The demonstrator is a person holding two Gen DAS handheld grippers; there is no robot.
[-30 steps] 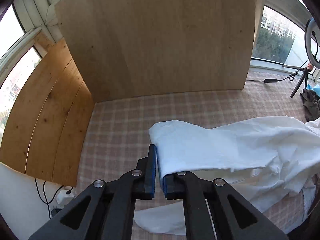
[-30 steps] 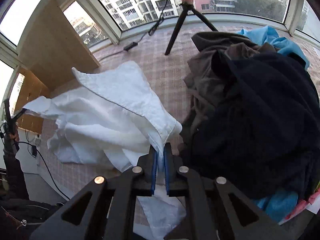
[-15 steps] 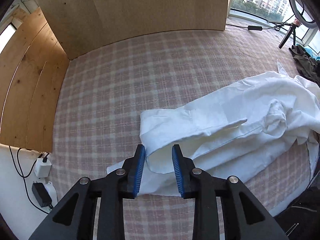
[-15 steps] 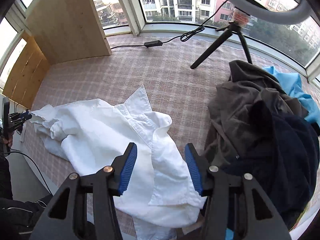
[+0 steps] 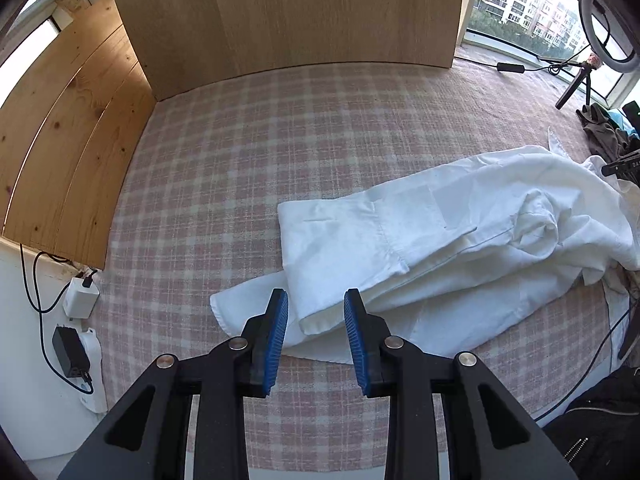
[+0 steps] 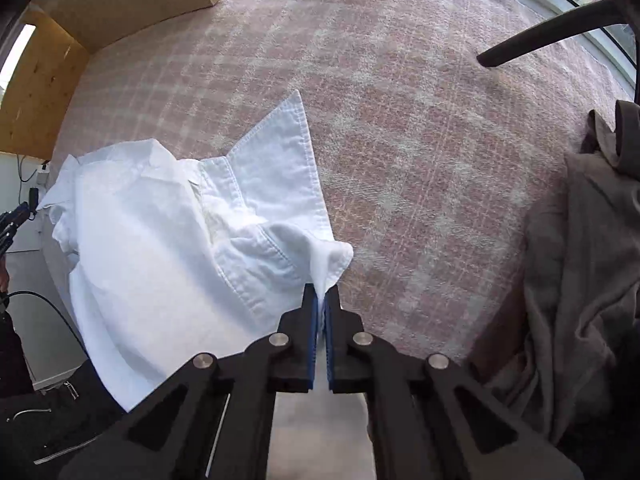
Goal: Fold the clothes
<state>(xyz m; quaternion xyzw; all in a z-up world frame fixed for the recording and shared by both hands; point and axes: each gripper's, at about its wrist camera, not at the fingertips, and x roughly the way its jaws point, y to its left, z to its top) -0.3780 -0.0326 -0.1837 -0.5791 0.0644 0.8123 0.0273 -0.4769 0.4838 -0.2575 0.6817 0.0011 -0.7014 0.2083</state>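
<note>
Shirt [image 5: 460, 240], white, lies crumpled at 3 o'clock on your checked cloth [image 5: 280, 140]: right gripper [image 6: 321, 300] is clamped on its collar-end fold, left gripper [image 5: 316, 312] gapes around the hem untouched, so pinch left, then spread flat.

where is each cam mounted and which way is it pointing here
Left wrist: rides on the left gripper, pointing steeply down at the hem end of the white shirt on the checked cloth; both open fingers show, fabric between them unpinched.
Right wrist: rides on the right gripper, looking down at the shirt's collar end; its fingers are shut on a fold of shirt, a dark sleeve at lower left.
Shared: the shirt, the checked cloth and the wooden boards.
</note>
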